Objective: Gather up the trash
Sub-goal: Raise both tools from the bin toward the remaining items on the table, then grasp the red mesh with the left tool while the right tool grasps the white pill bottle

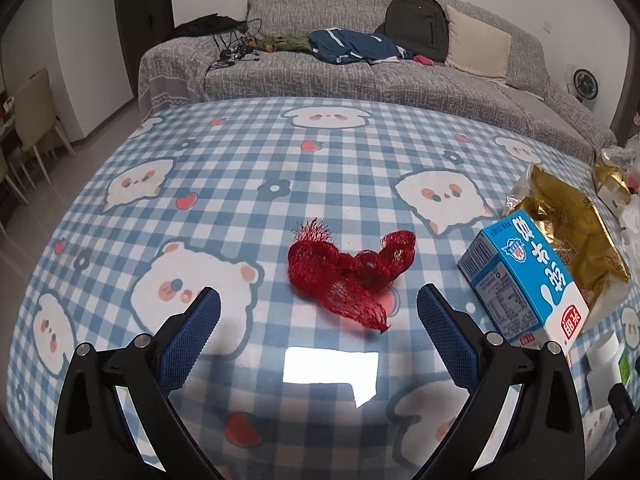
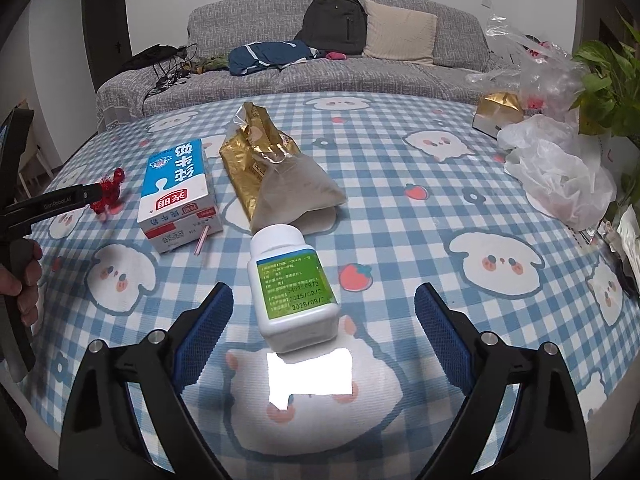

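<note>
Left wrist view, left gripper (image 1: pixel 318 300): shown at the bottom of the frame with its two blue-padded fingers spread wide; nothing is held between them.
Left wrist view, red mesh net (image 1: pixel 349 276): seen crumpled at the centre of the frame, lying on the checked tablecloth (image 1: pixel 240 152) just beyond the fingertips and between their lines.
Left wrist view, milk carton (image 1: pixel 524 276): a blue and white carton laid on its side at the right of the frame, apart from the net.
Left wrist view, gold foil bag (image 1: pixel 568 216): found behind the carton at the right edge and touching it.
Left wrist view, sofa (image 1: pixel 360 76): a grey sofa across the top of the frame, with a dark backpack (image 1: pixel 418 24) on it.

Right wrist view, right gripper (image 2: pixel 323 300): seen at the bottom of the frame, fingers parted widely and empty.
Right wrist view, white pill bottle (image 2: pixel 294 286): laid on its side at the centre, green label up, cap pointing away, between the fingertips and touched by neither.
Right wrist view, milk carton (image 2: pixel 178 196): placed left of centre, with a pink straw (image 2: pixel 202 240) at its near end.
Right wrist view, gold foil bag (image 2: pixel 260 152): just right of the carton, above the bottle.
Right wrist view, red mesh net (image 2: pixel 108 192): at the left edge, partly hidden behind the other gripper's black finger.
Right wrist view, white plastic bag (image 2: pixel 560 172): crumpled at the right of the frame.
</note>
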Demonstrator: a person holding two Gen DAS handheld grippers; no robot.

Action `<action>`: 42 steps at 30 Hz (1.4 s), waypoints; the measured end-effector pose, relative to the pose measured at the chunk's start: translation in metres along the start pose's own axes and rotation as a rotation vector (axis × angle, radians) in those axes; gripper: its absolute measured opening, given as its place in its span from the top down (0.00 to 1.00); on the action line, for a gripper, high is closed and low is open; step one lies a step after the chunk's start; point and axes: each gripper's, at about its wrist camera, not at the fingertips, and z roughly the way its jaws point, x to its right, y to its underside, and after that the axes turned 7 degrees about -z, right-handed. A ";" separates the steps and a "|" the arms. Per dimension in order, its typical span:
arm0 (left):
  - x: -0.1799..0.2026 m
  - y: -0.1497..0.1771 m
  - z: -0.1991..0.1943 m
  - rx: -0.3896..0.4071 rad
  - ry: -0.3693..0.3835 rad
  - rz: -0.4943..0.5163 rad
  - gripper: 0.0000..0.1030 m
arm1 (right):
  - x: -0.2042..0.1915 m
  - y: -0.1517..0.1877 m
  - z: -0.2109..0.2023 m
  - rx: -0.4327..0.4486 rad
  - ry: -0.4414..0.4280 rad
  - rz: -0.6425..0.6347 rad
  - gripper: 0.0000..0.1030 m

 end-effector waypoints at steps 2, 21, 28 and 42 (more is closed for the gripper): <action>0.003 -0.005 0.008 -0.006 -0.004 0.001 0.07 | -0.001 0.000 0.003 -0.002 -0.005 -0.006 0.20; 0.019 -0.006 0.034 -0.041 -0.012 0.043 0.58 | -0.007 0.000 0.018 -0.035 -0.058 -0.016 0.57; 0.022 0.002 0.027 -0.032 -0.026 0.059 0.80 | -0.005 0.003 0.017 -0.035 -0.056 0.002 0.59; 0.017 0.015 0.010 -0.033 -0.020 0.063 0.80 | -0.007 0.008 0.010 -0.039 -0.046 -0.005 0.60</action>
